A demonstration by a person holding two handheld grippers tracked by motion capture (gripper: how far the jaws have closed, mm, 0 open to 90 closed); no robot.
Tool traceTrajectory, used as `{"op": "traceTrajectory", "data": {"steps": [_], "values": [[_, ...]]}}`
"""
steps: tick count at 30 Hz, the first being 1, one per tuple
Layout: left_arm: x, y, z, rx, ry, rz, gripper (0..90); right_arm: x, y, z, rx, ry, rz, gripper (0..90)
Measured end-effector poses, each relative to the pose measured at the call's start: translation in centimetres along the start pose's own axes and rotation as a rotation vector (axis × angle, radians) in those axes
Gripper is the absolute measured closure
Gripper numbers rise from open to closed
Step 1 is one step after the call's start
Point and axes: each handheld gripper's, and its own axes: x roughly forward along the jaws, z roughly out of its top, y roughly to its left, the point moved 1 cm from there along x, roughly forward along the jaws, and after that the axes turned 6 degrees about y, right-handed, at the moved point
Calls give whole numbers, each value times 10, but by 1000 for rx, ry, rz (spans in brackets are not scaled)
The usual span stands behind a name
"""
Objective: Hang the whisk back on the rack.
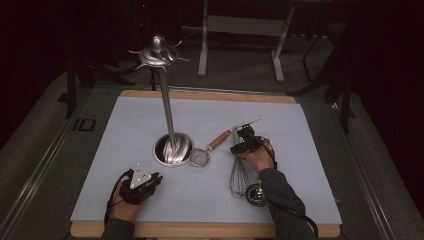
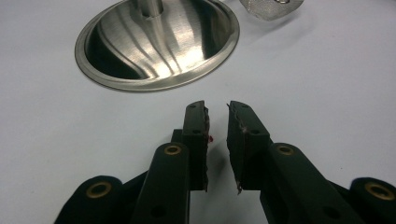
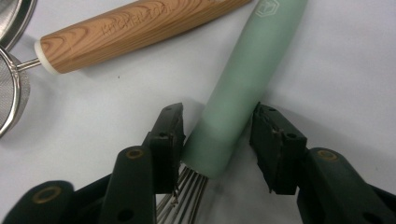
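On the left side of the counter (image 1: 125, 150), near its front edge, the left gripper (image 1: 141, 184) rested low in the person's left hand (image 1: 122, 207). In the left gripper view, its fingers (image 2: 196, 122) stood a little apart with nothing between them, just bare white counter. There was open room all around it.

Ahead of that gripper stood a shiny metal stand (image 1: 165, 100). Its round base (image 1: 173, 148) sat flat on the counter, and a tall pole went up to a top ring with hooks. The base was near the middle of the counter, well away from every edge.

Just to the right of the base lay a small sieve (image 1: 199, 157). Its rim looked to touch the base or sit just beside it. Its wooden handle (image 1: 219, 140) pointed away to the right and back.

Further right lay a whisk (image 1: 241, 175) with a pale green handle (image 3: 243, 88). Its wires pointed toward the front edge, beside a small round metal thing (image 1: 256, 195).

The right gripper (image 1: 243, 142) was over the green handle. In the right gripper view, its fingers (image 3: 170, 135) stood one on each side of the handle, close to where the wires began. One finger was right against the handle, and the other had a small gap. The wooden handle lay near, just past the green one. The right edge of the counter was well apart, with bare room between.
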Motion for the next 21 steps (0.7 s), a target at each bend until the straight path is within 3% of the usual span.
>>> {"op": "traceTrajectory", "data": {"steps": [5, 11, 15, 20, 21], "values": [[0, 0, 0, 3, 7, 3, 778, -2, -6, -1, 28, 10, 38, 583], [1, -1, 0, 6, 11, 9, 774, -2, -13, 0, 98, 22, 131, 602], [1, -1, 0, 7, 12, 10, 771, -1, -8, 0, 103, 26, 137, 612], [2, -2, 1, 11, 15, 13, 770, -1, -3, 4, 117, 50, 94, 637], [2, -3, 1, 13, 14, 14, 769, 0, -2, 5, 173, 34, 100, 662]]}}
